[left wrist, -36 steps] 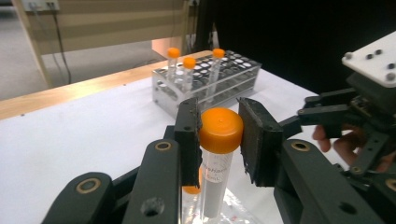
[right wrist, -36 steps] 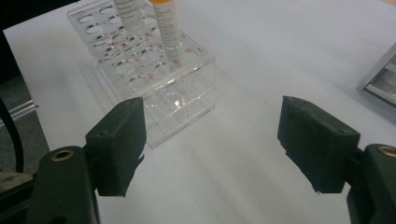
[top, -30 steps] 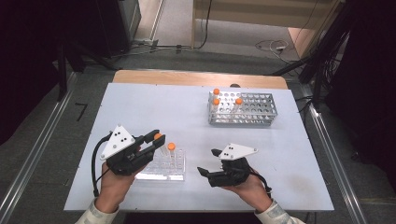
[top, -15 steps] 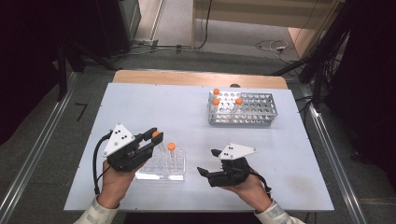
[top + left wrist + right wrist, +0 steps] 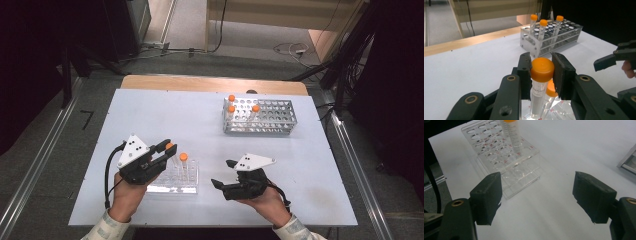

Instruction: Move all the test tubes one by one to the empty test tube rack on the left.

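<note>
The orange-capped tube (image 5: pixel 539 82) sits between the left gripper's (image 5: pixel 541 73) pads, clamped at the cap, its foot over the clear rack (image 5: pixel 176 178) directly below the jaws; it looks light, stiff and smooth-walled, likely to slip if pinched on the barrel, so the ribbed cap or just under it seems the safest hold; grey print on its side is too blurred to read; a second capped tube (image 5: pixel 550 93) stands just behind it in the same rack, red marks by the holes illegible; the right gripper (image 5: pixel 223 174) rests beside that rack, jaws spread wide and empty; farther ahead, the metal rack (image 5: pixel 260 117) carries three more tubes.
</note>
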A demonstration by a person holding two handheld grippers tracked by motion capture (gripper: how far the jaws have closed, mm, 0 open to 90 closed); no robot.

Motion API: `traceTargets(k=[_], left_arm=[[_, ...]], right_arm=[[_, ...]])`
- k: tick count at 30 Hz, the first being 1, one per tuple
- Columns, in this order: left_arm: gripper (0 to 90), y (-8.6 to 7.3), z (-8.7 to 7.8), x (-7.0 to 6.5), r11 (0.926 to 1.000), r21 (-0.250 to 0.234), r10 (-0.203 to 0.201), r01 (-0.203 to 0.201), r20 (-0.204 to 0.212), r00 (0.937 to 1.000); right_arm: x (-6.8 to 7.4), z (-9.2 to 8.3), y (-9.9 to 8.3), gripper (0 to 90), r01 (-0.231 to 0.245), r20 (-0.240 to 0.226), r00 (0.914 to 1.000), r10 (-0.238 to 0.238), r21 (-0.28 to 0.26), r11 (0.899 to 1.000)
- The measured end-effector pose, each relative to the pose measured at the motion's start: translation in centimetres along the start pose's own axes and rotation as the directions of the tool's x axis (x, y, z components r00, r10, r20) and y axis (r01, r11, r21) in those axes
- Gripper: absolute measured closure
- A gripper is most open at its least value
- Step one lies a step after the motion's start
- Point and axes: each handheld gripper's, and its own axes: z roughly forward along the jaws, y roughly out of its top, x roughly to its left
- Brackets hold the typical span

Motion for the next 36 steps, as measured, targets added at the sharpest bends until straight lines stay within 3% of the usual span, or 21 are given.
traceTargets(k=[23, 36], left_arm=[[68.9, -1.4, 1.1, -0.3, 0.9980, 0.061, 0.020, -0.020, 0.007, 0.9998], [63.9, -1.3, 0.9, -0.3, 0.9989, 0.047, -0.002, 0.001, 0.023, 0.9997]], right_arm=[[0.1, 0.0, -0.1, 23.0, 0.002, 0.000, 1.0000, -0.002, 0.005, 1.000], [0.1, 0.1, -0.1, 23.0, 0.002, 0.001, 1.0000, -0.002, 0.003, 1.000]])
